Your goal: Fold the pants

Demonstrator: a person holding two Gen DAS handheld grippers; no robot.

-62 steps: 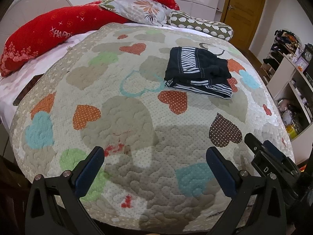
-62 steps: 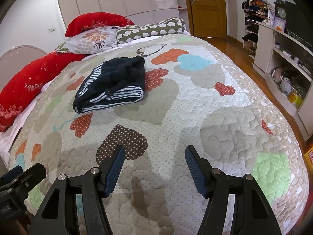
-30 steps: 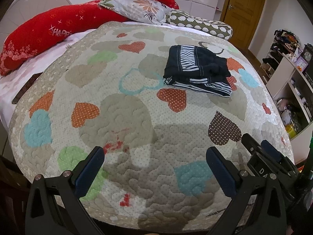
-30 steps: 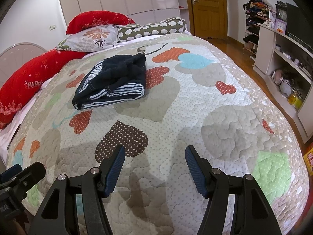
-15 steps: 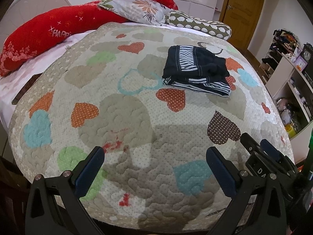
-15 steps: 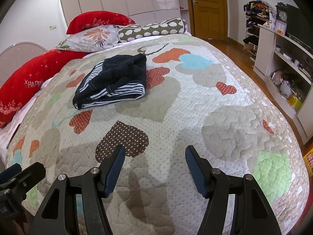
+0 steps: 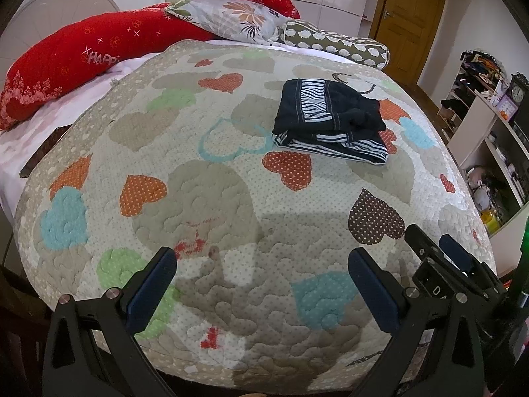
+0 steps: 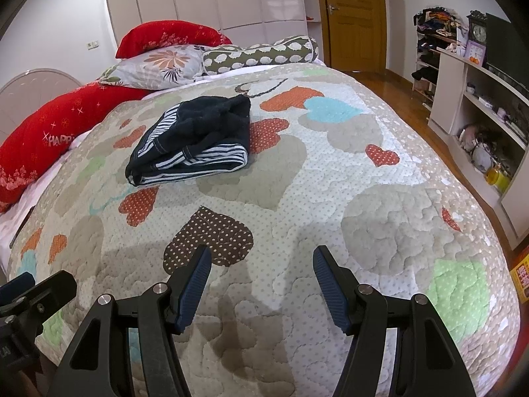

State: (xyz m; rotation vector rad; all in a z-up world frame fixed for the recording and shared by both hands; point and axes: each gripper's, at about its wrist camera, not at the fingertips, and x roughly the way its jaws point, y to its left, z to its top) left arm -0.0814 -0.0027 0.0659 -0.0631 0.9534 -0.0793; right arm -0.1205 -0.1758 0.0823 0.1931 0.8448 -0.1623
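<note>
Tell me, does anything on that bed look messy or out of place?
Little stands out. The dark pants lie folded on the heart-patterned quilt, the top layer a bit rumpled. The quilt has small red stains near its front edge. Both grippers hang open, holding nothing.

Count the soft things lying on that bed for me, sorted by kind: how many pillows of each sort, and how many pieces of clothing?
Red pillows: 2, one long with white lettering, one behind at the head
Grey floral pillow: 1
Olive bolster with white spots: 1
Folded dark pants with zebra-striped trim: 1
Total: 5, all on the heart-patterned quilt
</note>
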